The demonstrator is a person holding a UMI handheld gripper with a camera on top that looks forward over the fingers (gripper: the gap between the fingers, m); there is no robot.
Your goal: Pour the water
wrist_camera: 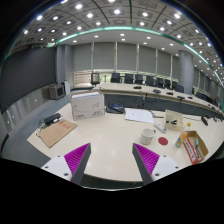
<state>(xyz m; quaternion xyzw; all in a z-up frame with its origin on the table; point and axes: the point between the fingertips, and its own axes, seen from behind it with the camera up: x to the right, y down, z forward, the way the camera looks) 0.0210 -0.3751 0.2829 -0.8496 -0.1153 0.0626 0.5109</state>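
Toward the right end of the worktop (110, 135), a pale cup (147, 135) is standing upright, just ahead of the right pad and slightly beyond it. Another small pale vessel (160, 127) is sitting just past the cup, and a white container (172, 120) is standing farther toward the right edge; whether any of them is holding water cannot be told. A small red thing (164, 142) is lying just beside the cup on its right. A colourful box (193, 146) is resting at the right corner. The gripper (111, 158) is hovering over the near edge with its jaws spread wide, gripping nothing, the magenta pads (76, 156) showing with bare worktop between them. White papers (139, 115) are lying near the middle. A white box (87, 104) is sitting toward the far left part, and a brown board (56, 131) is lying at the left edge with a dark object (50, 119) just beyond it. Beyond the worktop, a long desk with dark chairs (135, 79) is running along the windows.
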